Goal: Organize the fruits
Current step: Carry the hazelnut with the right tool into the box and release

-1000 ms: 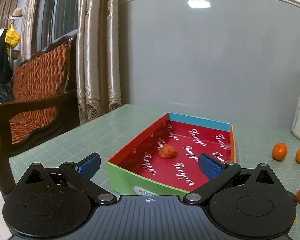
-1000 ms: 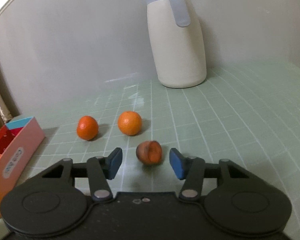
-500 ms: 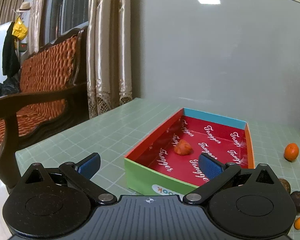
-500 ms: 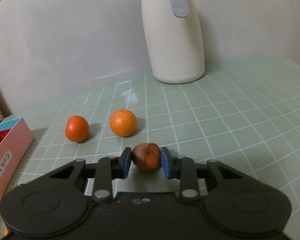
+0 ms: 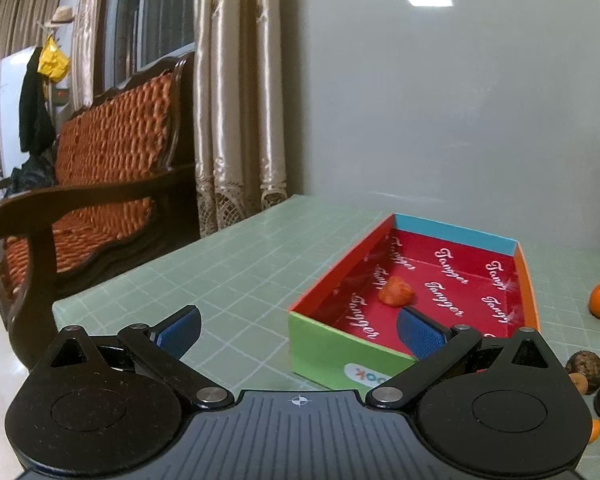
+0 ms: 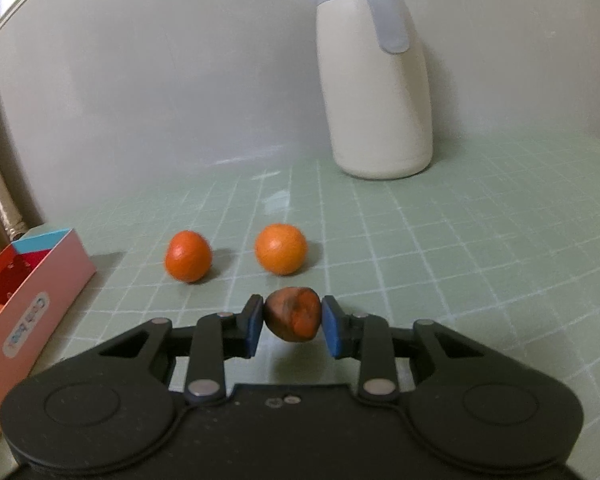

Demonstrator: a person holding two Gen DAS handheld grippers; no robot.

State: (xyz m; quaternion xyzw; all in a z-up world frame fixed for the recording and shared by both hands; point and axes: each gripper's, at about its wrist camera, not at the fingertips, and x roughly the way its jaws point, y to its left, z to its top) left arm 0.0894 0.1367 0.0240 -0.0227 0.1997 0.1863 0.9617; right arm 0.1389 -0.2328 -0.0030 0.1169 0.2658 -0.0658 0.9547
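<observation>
One brown-and-orange fruit (image 6: 293, 316) sits pinched between our right gripper (image 6: 293, 326) pads, just above the table, and the box (image 6: 40, 300) lies off to our left, so that's our carry; our left gripper (image 5: 298, 330) hangs wide open, empty, near the box.

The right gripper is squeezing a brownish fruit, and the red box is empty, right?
Not quite. The right gripper does squeeze the brownish fruit, but the box is not empty: one small orange-red piece lies on its red floor. The left wrist view shows it.
</observation>
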